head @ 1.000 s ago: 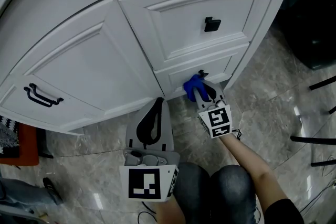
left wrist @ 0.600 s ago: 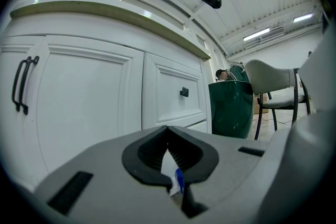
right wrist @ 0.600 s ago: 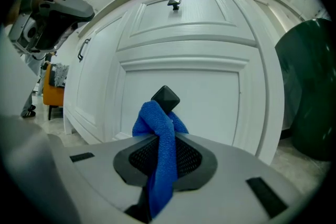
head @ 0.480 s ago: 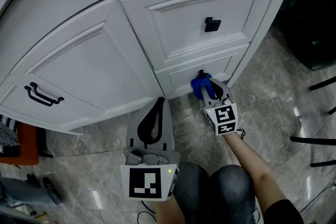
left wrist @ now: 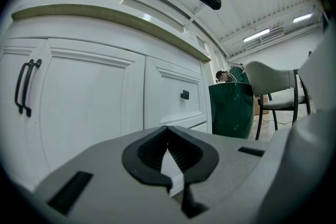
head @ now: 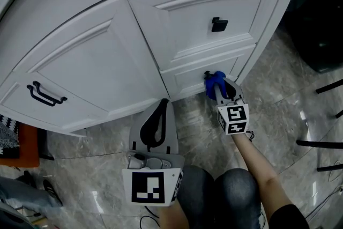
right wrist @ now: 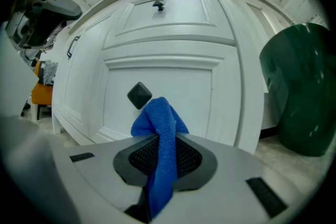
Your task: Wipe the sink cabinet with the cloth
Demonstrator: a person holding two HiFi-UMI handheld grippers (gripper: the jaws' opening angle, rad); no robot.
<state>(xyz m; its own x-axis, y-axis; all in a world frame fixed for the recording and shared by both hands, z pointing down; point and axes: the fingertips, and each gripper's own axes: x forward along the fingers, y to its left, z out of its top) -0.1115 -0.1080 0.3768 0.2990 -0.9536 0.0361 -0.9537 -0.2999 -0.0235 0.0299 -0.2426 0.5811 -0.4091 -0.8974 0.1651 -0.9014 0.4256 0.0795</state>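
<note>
Jaws of our right gripper (head: 218, 89) pinch the blue cloth (right wrist: 157, 120) at the sink cabinet (head: 80, 56), on its lower drawer (right wrist: 173, 86) beside a black knob (right wrist: 139, 95); our left gripper (head: 162, 104) sits closed, empty.

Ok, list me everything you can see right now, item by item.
sink cabinet: one, white, across the top of the head view
bar handle: one, black, on the left door
knobs: two, black, one per drawer
cloth: one, blue, at the lower drawer beside its knob
bin: one, dark green, right of the cabinet
chair: one, pale seat, dark legs, beyond the bin
floor: grey marble tile
left gripper: grey, fingers together, empty, short of the cabinet
right gripper: grey, fingers shut on the cloth
knees: two, dark trousers, bottom of the head view
</note>
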